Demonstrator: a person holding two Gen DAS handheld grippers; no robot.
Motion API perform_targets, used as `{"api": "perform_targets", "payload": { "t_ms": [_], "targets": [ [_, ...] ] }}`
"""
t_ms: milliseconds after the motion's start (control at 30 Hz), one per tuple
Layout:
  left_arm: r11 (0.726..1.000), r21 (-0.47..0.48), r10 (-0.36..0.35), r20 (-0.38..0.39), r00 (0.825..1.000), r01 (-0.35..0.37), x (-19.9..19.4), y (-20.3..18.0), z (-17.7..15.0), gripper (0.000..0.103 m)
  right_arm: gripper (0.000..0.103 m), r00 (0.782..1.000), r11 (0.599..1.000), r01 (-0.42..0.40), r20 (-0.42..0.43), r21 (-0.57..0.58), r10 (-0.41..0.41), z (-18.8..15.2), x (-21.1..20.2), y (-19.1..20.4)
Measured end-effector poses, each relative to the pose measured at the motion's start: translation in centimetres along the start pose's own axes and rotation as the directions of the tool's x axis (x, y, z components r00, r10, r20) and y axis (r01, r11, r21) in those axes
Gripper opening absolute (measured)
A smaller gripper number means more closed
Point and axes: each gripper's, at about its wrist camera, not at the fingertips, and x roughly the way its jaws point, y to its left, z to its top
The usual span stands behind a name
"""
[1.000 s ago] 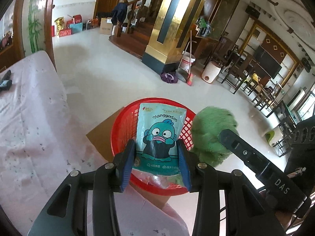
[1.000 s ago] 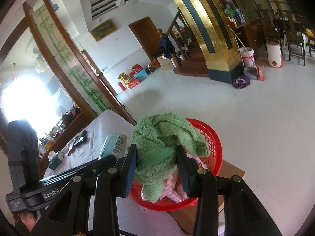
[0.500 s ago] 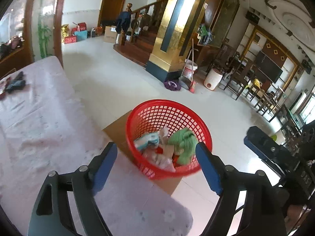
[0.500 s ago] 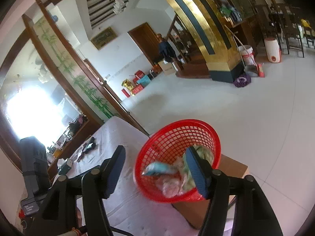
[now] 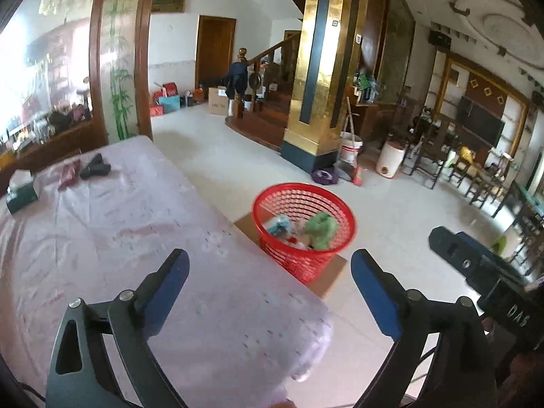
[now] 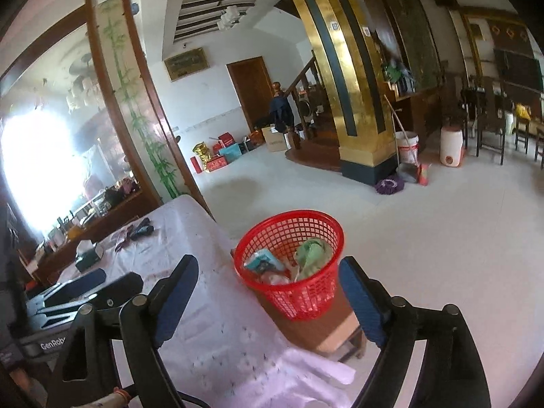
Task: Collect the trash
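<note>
Between the blades: nothing in either pair — both stand over bare cloth.
Left tongs: jaws opening, already spread wide, empty; the blue pads frame open table.
Right tongs: jaws opening too, nearly as wide, empty; the basket shows in the gap but the pads are clear of it.
Red basket: at about 1 o'clock from the left tongs, off the table's far corner, standing on a brown cardboard box on the floor.
Trash inside: a teal snack packet toward the basket's 9 o'clock side, a green cloth toward 3 o'clock, pale wrappers under them — all below the rim.
Table: pink cloth, bare near the tongs.
Far end, about 10 o'clock: a tissue box, a dark red item and a small black object; whether any of these counts as trash I cannot tell.
Progress: probably late — the near table looks done, with at most the far-end items left.
</note>
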Motion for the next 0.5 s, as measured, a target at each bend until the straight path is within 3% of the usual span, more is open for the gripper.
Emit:
{"api": "perform_targets", "payload": {
  "t_ms": [167,500],
  "targets": [
    [0.999,0.022,0.037,0.024,0.999,-0.038,-2.3,-0.6,-0.5,0.095,0.092,1.0,0.999,0.028,0.0,-0.034,-0.028,-0.6,-2.3,0.6],
    [0.999,0.017,0.048,0.058,0.997,-0.049,-4.7,-1.1,-0.6,0.095,0.092,0.999,0.997,0.054,0.002,-0.049,-0.054,-0.9,-3.5,1.9]
  ]
}}
